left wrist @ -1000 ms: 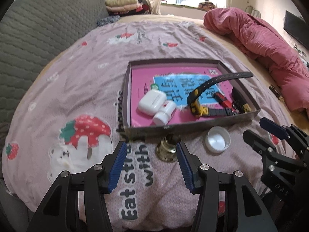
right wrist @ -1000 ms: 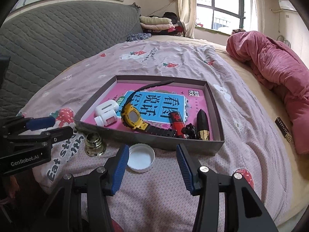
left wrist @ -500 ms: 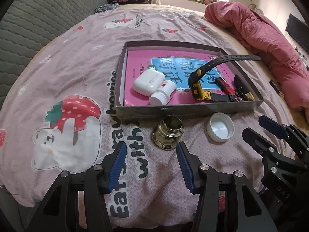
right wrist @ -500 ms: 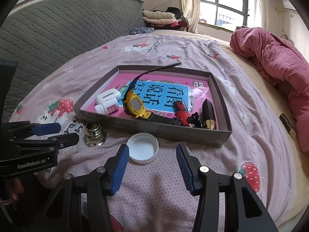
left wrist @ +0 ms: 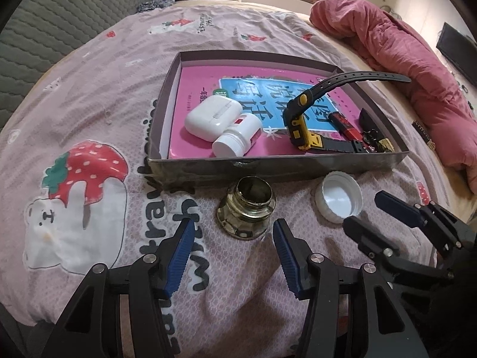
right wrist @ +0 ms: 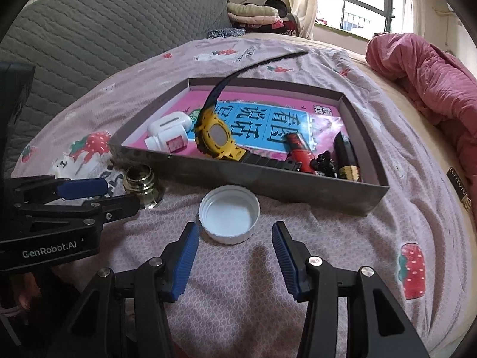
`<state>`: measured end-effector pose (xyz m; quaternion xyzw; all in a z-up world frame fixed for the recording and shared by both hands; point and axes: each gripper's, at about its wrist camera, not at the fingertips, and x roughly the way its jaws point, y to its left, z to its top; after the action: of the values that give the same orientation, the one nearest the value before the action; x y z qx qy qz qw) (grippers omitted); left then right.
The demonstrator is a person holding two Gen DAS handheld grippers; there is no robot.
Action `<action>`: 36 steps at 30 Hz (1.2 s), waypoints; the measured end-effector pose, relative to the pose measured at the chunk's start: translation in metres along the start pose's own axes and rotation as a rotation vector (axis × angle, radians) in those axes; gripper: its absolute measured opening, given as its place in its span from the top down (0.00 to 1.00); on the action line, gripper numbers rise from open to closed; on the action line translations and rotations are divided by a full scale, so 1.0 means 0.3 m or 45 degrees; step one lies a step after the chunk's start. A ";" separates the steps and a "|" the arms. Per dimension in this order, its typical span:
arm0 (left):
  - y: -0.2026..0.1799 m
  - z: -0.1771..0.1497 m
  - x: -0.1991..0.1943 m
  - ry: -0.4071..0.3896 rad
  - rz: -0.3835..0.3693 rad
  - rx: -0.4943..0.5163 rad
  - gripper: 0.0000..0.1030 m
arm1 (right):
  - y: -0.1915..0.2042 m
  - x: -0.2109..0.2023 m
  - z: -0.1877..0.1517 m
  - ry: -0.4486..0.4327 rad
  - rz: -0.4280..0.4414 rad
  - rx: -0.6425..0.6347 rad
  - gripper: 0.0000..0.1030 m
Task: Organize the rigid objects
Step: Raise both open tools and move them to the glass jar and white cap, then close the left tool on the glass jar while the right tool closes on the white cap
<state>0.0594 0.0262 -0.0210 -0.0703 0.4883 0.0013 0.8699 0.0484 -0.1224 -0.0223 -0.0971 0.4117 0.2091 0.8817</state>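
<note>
A small empty glass jar [left wrist: 246, 211] stands upright on the pink bedsheet, just ahead of my open left gripper [left wrist: 233, 228], whose blue pads flank its near side without touching. A white cap [right wrist: 229, 213] lies open side up just before my open right gripper [right wrist: 235, 229]. Behind both sits a shallow grey box [left wrist: 268, 168] holding a white earbud case [left wrist: 213, 116], a white pill bottle [left wrist: 238, 138], a yellow-and-black watch [right wrist: 216, 137], a red tube [right wrist: 299, 147] and a black-and-gold item [right wrist: 347, 155]. Each wrist view also shows the other gripper: the right gripper [left wrist: 363, 210] and the left gripper [right wrist: 119, 194].
A crumpled pink quilt [left wrist: 402, 59] lies along the bed's right side. A grey quilted backrest [right wrist: 104, 29] rises at the left, with folded clothes [right wrist: 253, 15] at the far end. A strawberry-and-bear print [left wrist: 74, 194] marks the sheet left of the jar.
Both grippers have sunk toward the bed and tipped downward. The jar and the cap now sit closer to their fingertips. Nothing in the box has moved.
</note>
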 end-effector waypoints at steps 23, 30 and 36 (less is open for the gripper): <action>0.012 0.047 0.110 -0.030 -0.030 0.000 0.43 | 0.029 0.111 0.005 -0.017 -0.010 -0.045 0.51; 0.014 0.050 0.092 -0.059 -0.044 0.011 0.60 | 0.027 0.096 0.009 -0.032 0.013 -0.055 0.52; 0.011 0.052 0.028 -0.124 -0.062 0.025 0.64 | 0.034 0.031 0.015 -0.077 0.040 -0.069 0.52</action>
<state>0.0769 0.0308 -0.0205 -0.0734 0.4434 -0.0212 0.8931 0.0524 -0.1089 -0.0265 -0.1081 0.3806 0.2367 0.8874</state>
